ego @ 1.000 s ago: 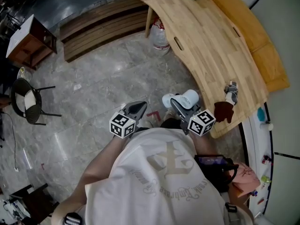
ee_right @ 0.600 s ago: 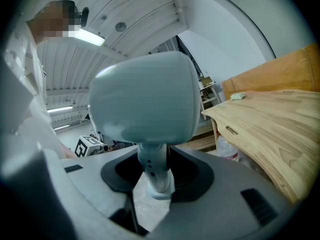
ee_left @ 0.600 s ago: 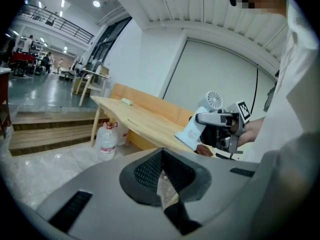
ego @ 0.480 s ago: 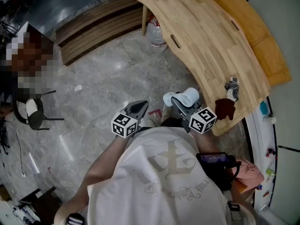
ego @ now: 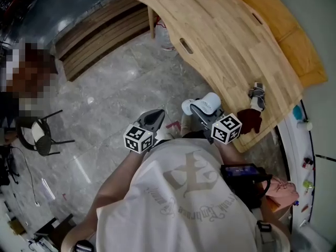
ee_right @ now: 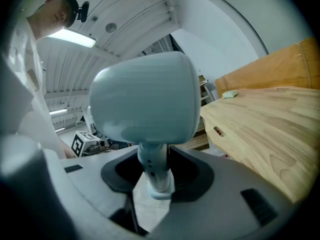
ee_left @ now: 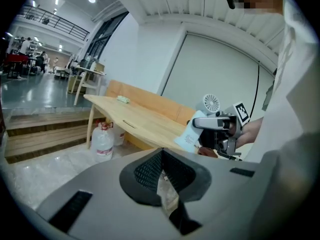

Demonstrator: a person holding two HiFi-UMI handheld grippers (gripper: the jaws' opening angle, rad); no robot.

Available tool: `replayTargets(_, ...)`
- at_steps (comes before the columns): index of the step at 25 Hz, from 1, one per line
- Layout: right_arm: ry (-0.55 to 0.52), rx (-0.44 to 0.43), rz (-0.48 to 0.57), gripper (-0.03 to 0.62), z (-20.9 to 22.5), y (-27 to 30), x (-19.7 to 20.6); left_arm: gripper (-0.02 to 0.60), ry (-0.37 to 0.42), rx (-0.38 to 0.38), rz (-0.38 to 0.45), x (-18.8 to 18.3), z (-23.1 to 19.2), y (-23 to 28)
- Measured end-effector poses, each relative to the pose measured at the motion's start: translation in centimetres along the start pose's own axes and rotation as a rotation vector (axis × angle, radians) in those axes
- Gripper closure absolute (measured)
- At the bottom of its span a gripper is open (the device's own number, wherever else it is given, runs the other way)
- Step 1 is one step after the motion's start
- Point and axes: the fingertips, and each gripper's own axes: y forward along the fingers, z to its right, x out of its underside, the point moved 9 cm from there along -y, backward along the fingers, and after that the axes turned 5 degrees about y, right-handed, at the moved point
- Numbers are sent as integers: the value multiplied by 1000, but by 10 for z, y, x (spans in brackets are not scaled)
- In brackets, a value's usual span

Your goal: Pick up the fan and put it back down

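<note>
Bright, even indoor light; heavy fisheye distortion at edges.

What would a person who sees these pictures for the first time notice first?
First the white fan, its stem clamped in the right gripper, filling the right gripper view. Next the long curved wooden table at the upper right of the head view, with a dark red thing near its close end.
</note>
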Motion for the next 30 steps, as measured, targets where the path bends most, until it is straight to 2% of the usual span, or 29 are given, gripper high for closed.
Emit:
replayTargets(8,52,49,19,441,56,-4,-17,571,31,30,-39,-31,-4,48)
replayTargets(14,68,70,12,441,93,0,-28,571,20,21,-51,-45,-14,73)
replayTargets(19,44,74,4,441,124,23,-45,571,26,1,-48,-58,-34,89)
replayTargets(30,2,77,-57,441,177,27,-49,571,-5,-44,-27,-58,-29,129)
